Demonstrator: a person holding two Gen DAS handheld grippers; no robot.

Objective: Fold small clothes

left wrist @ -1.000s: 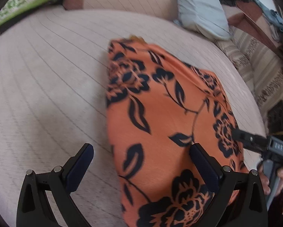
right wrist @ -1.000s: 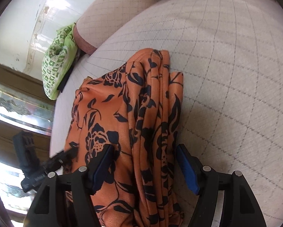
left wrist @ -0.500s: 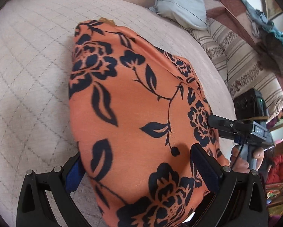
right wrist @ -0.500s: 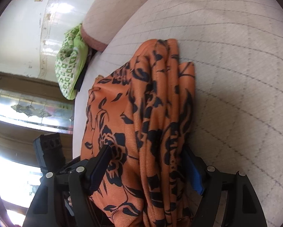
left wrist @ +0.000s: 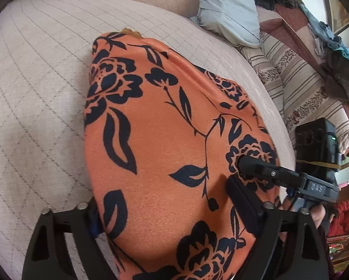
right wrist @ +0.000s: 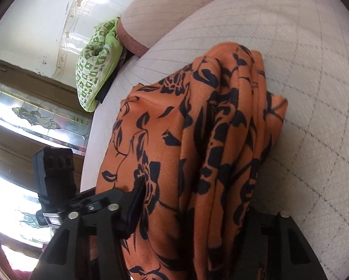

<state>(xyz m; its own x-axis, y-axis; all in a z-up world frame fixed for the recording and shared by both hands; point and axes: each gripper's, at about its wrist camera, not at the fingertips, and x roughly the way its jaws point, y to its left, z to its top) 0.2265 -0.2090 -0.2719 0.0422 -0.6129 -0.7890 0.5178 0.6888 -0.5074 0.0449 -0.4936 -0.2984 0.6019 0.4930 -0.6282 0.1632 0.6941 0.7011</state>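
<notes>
Two grippers grip one garment: an orange knit cloth printed with black roses and leaves point(left wrist: 165, 144), folded into a thick bundle whose far end rests on the pale quilted bed cover with a stitched diamond grid point(left wrist: 34, 93).

Left gripper point(left wrist: 172, 212) — black plastic fingers with dark blue pads; the cloth fills the whole gap between them, the left pad half buried under the fabric edge, the right pad pressed into the top face. Fingers closed on the bundle at its near end.

Right gripper point(right wrist: 193, 217) — seen from its own camera, the cloth hangs in several stacked vertical pleats between the fingers, both pads pressed against fabric; the right pad is mostly hidden behind the folds. It holds the same cloth from the side, its upper finger lying on a rose in the left wrist view.

Fabric surface: fine ribbed weave, matte, smooth and taut on the top face, ridged at the folded edge.

Surroundings: light blue pillow point(left wrist: 228, 16) at the head of the bed; green-and-white patterned rolled cloth point(right wrist: 97, 63) near the bed's corner.
</notes>
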